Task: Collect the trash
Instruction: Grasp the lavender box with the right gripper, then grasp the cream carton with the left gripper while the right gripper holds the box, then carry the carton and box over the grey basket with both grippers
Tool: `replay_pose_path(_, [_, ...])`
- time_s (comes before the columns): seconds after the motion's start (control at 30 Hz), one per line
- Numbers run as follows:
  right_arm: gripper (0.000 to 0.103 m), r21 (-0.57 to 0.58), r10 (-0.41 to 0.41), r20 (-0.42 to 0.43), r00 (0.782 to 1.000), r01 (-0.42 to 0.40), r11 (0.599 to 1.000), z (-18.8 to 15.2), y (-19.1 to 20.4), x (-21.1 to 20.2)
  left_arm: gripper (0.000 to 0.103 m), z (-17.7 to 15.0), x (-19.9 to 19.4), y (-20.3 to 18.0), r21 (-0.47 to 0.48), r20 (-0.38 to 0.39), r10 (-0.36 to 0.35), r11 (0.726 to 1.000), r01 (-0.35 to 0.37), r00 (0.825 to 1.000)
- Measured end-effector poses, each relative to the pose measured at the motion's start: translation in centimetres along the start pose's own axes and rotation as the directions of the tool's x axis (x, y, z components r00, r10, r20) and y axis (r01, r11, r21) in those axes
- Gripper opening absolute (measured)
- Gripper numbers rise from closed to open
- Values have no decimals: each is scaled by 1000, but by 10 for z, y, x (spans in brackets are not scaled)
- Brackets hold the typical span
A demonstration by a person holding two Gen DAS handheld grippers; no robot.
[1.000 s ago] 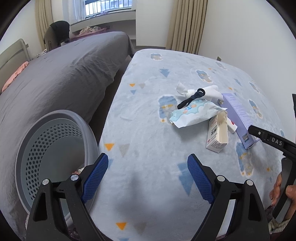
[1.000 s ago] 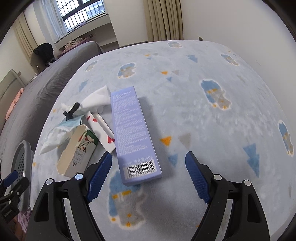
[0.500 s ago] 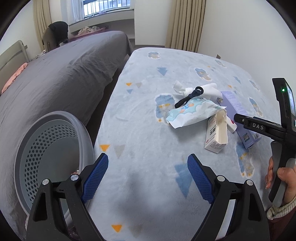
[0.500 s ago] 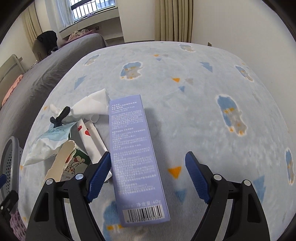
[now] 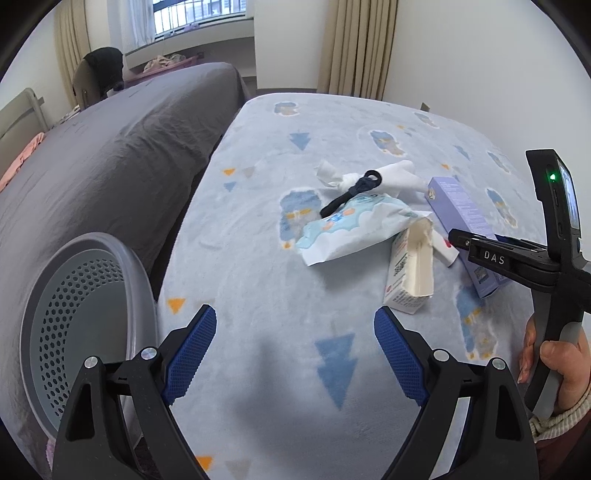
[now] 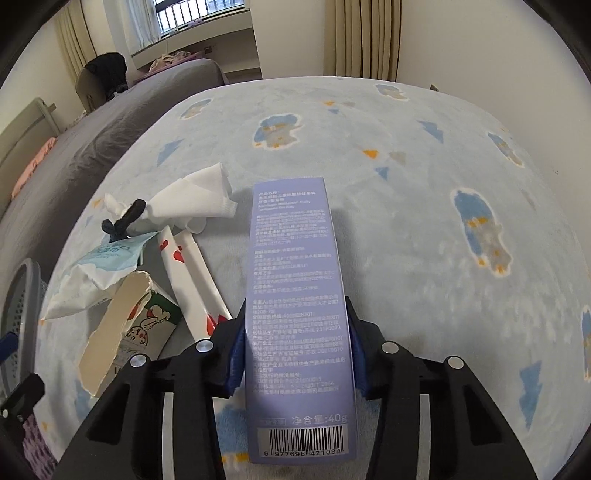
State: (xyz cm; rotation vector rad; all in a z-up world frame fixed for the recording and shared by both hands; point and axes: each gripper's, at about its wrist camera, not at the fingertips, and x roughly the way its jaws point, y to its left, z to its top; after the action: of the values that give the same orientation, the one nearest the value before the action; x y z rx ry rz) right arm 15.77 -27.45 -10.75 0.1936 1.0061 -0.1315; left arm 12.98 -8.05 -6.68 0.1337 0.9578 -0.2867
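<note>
Closing on the purple box (image 6: 295, 295) — right gripper (image 6: 297, 354), pads against its long sides; left gripper (image 5: 295, 354) spread wide, holding nothing, near the grey basket (image 5: 85, 314).

Daylight is coming through a barred window (image 6: 207, 14) at the far wall. Beige curtains (image 5: 356, 48) are hanging beside white walls (image 5: 461, 55). A grey bed (image 5: 110, 155) is lying alongside a bed under a pale blue patterned blanket (image 6: 406, 221). A chair (image 5: 98, 77) is standing below the window ledge (image 5: 192, 44).
</note>
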Motion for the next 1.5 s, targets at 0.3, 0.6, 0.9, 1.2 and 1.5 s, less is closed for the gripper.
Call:
replay_pose_path(0.3, [44, 44, 0, 59, 998, -2, 999, -21, -10, -37, 86, 5, 8, -24, 35, -9, -35, 999, 35, 999])
replay_pose_path(0.6, [44, 158, -21, 86, 996, 7, 987, -57, -36, -67, 86, 9, 30, -60, 89, -20, -79, 993, 80, 997])
replay_pose_path(0.9, [44, 177, 2, 91, 996, -18, 984, -58, -39, -65, 82, 16, 61, -79, 104, -32, -68, 992, 71, 997])
replay_pose_path(1.2, [44, 181, 10, 84, 996, -25, 983, -56, -40, -60, 29, 19, 68, -87, 115, -53, -85, 989, 91, 995])
replay_pose_path(1.5, [44, 178, 7, 96, 995, -24, 984, -58, -38, -66, 28, -2, 38, -73, 127, -53, -107, 986, 113, 993])
